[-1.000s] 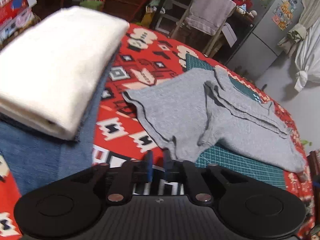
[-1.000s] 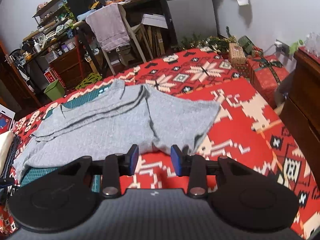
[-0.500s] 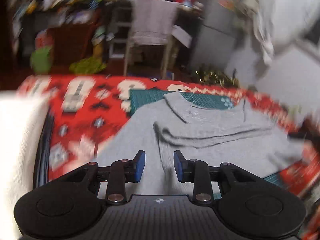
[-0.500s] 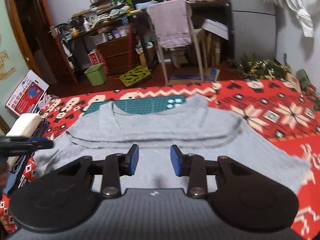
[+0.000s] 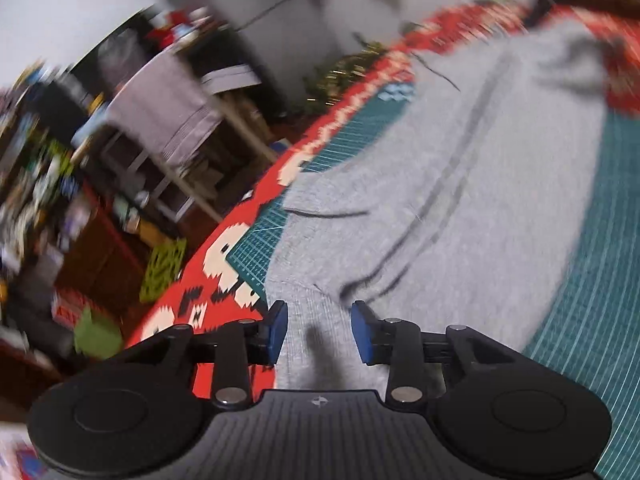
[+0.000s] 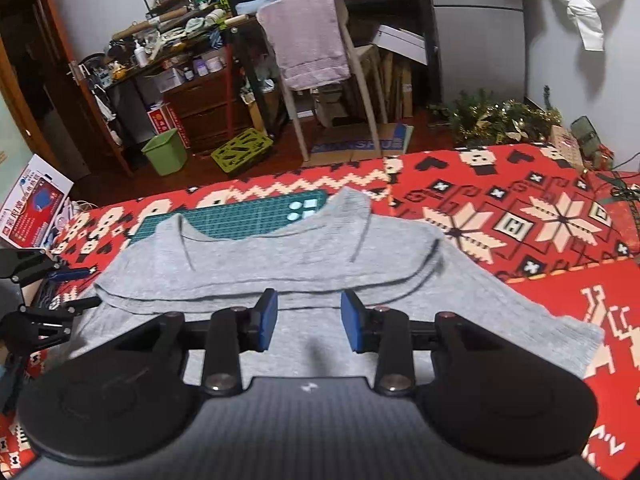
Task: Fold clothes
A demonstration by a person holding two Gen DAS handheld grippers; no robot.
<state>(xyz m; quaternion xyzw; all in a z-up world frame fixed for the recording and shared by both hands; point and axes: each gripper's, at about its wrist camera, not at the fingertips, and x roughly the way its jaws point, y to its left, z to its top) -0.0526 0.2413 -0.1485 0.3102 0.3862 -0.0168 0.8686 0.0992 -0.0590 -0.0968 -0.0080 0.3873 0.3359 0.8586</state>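
From the left wrist, the view is blurring and tilting, so no writing can be read; the left gripper is hovering low over the grey shirt, its blue pads parted and gripping nothing; the shirt is lying across a green cutting mat on a red patterned cloth.

From the right wrist, a cardboard sheet on the floor is showing blue letters too faint to read; a green bin is standing by the drawers, its contents hidden; the right gripper is hanging over the shirt's near hem, pads wide apart, empty.
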